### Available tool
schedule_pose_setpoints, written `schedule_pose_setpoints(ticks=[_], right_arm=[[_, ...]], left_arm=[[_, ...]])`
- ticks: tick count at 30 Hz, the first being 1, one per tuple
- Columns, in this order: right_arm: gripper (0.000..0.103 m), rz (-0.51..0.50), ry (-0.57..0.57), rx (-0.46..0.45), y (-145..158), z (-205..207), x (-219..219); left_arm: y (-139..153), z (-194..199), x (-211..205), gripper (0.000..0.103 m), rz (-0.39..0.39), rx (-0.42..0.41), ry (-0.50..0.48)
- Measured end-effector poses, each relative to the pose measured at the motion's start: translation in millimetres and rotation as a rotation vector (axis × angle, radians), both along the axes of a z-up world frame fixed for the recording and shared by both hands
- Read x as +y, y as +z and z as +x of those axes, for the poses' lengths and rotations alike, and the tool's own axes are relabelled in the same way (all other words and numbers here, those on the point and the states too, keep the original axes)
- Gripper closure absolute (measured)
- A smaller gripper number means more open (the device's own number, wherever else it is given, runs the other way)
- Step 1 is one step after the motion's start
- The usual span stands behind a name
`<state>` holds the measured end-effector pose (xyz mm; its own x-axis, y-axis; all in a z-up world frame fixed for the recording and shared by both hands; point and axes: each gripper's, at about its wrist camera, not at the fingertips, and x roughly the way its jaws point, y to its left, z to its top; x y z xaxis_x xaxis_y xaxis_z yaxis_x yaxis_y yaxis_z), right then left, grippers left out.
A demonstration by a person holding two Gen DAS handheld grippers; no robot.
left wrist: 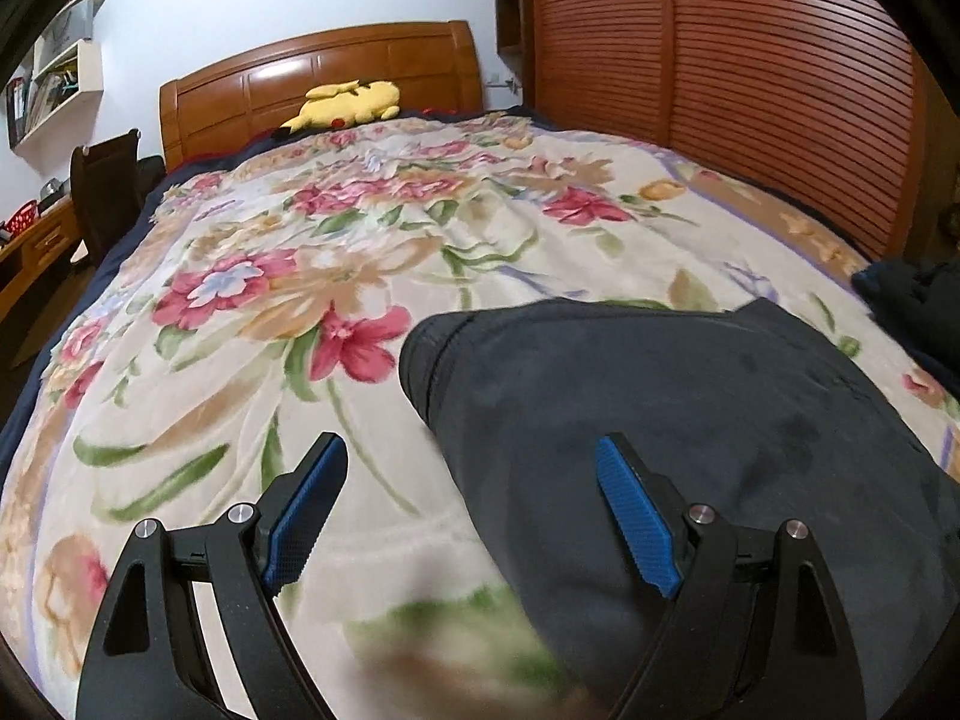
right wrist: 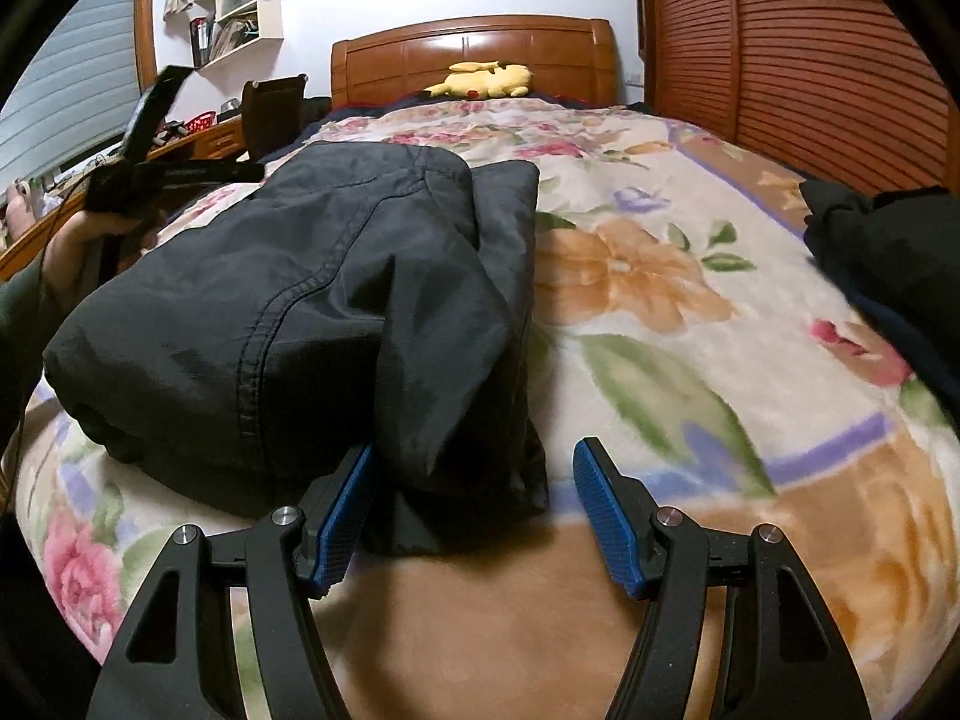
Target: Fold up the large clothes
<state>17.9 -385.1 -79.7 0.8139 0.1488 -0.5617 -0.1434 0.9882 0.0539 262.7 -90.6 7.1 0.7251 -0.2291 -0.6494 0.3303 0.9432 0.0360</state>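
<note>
Your left gripper (left wrist: 474, 450) gapes wide, empty; your right gripper (right wrist: 474, 456) half-spread, empty, both angled downward.

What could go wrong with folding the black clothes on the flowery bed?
1. The right gripper is open around the near corner of the dark folded garment; it might pinch only the top layer, so the fold slips apart.
2. The floral blanket is soft and could get pinched too.
3. Another dark garment lies nearby and could be bumped.

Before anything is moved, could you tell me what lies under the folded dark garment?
The dark garment lies on the floral blanket, which shows all around it. Anything between its layers, or beneath it, is covered.
</note>
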Motion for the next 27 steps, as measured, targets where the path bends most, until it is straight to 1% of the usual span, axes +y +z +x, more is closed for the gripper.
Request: schedule_pose_setpoints(ticks=[2, 6, 11, 15, 22, 27], right_arm=[[0.035, -0.021, -0.005, -0.009, -0.7, 0.0, 4.1], [0.035, -0.058, -0.011, -0.03, -4.0, -1.0, 11.3], [0.035, -0.028, -0.001, -0.027, -6.9, 0.2, 7.8], [0.035, -0.01, 0.005, -0.018, -7.5, 3.3, 5.4], [0.035, -0.002, 0.009, -0.008, -7.6, 7.4, 6.9], [0.035, 0.01, 0.015, 0.001, -8.6, 11.5, 5.4]], left_arm=[[-4.2, 11.4, -0.7, 0.018, -0.003, 0.014, 0.011], [-12.4, 30.7, 2.3, 0.017, -0.037, 0.045, 0.022], [-19.4, 46.3, 4.1, 0.017, -0.062, 0.066, 0.035], [-28.4, 57.9, 5.8, 0.017, -0.086, 0.107, 0.042], [-44.0, 67.0, 5.0, 0.016, -0.101, 0.166, 0.054], [-47.7, 69.6, 5.3, 0.016, -0.121, 0.19, 0.06]])
